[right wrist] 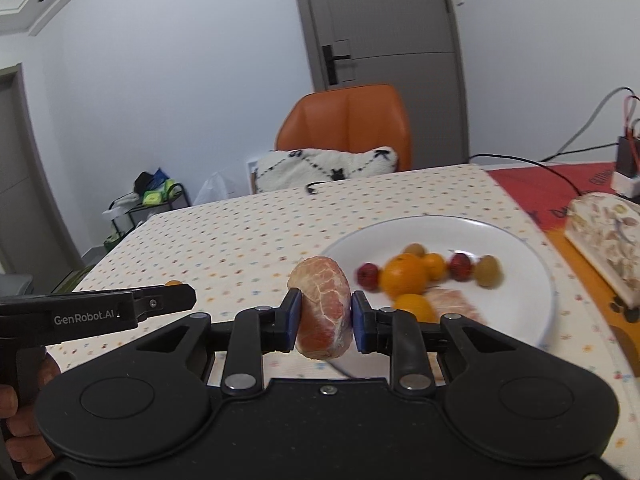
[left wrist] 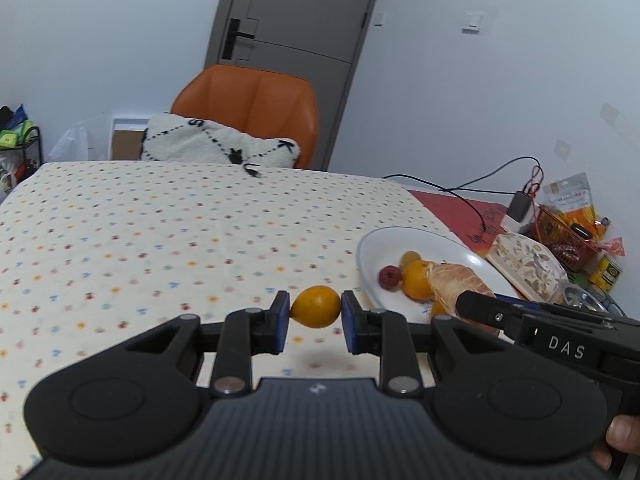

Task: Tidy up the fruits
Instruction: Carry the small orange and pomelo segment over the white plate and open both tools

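Note:
My left gripper (left wrist: 315,314) is shut on a small orange kumquat (left wrist: 315,306) and holds it above the dotted tablecloth, left of the white plate (left wrist: 432,240). My right gripper (right wrist: 325,312) is shut on a peeled pink grapefruit segment (right wrist: 322,304), held just left of the plate's (right wrist: 520,248) near rim. The plate holds an orange (right wrist: 403,274), small kumquats (right wrist: 434,266), red fruits (right wrist: 368,275), an olive-green fruit (right wrist: 488,270) and another grapefruit piece (right wrist: 454,300). The left view also shows the held segment (left wrist: 456,284) over the plate.
The dotted tablecloth (left wrist: 160,232) covers the table. An orange chair with a white pillow (left wrist: 224,144) stands at the far edge. To the right lie a patterned box (left wrist: 528,260), a red mat, cables, a charger (left wrist: 520,204) and snack packs in a basket (left wrist: 568,236).

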Demonstrator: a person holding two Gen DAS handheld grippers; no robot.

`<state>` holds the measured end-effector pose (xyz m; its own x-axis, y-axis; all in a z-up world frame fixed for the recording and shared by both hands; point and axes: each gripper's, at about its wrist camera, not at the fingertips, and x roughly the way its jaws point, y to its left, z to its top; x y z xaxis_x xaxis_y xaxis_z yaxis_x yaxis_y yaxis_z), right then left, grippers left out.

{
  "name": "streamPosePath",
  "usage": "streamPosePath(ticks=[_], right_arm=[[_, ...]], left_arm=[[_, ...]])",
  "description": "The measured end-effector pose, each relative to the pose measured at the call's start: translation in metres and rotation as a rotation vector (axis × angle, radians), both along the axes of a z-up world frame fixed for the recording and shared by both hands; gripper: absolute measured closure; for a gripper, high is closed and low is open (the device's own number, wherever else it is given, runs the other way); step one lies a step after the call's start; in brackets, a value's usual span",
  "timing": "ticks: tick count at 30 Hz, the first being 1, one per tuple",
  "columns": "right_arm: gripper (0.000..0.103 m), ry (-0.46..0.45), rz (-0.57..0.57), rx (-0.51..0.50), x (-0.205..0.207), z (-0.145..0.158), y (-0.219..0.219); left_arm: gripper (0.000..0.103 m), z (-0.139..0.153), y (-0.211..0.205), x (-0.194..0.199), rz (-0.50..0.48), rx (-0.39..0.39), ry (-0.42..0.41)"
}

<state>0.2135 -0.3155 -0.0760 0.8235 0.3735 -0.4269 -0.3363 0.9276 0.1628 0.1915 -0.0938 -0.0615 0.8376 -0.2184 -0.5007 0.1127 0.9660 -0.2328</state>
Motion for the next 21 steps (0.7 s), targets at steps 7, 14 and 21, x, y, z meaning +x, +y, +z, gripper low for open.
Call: streamPosePath(ticks=[7, 14, 21], right_arm=[[0.078, -0.015, -0.07, 0.015, 0.0, 0.001, -0.036], [0.078, -0.02, -0.135, 0.041, 0.001, -0.002, -0.074], [0.078, 0.001, -0.179, 0.072, 0.005, -0.014, -0.101]], left_arm=[[0.077, -0.002, -0.031, 0.009, -0.048, 0.017, 0.004], [0.077, -0.004, -0.059, 0.018, -0.082, 0.042, 0.007], [0.077, -0.011, -0.078, 0.029, -0.102, 0.058, 0.016]])
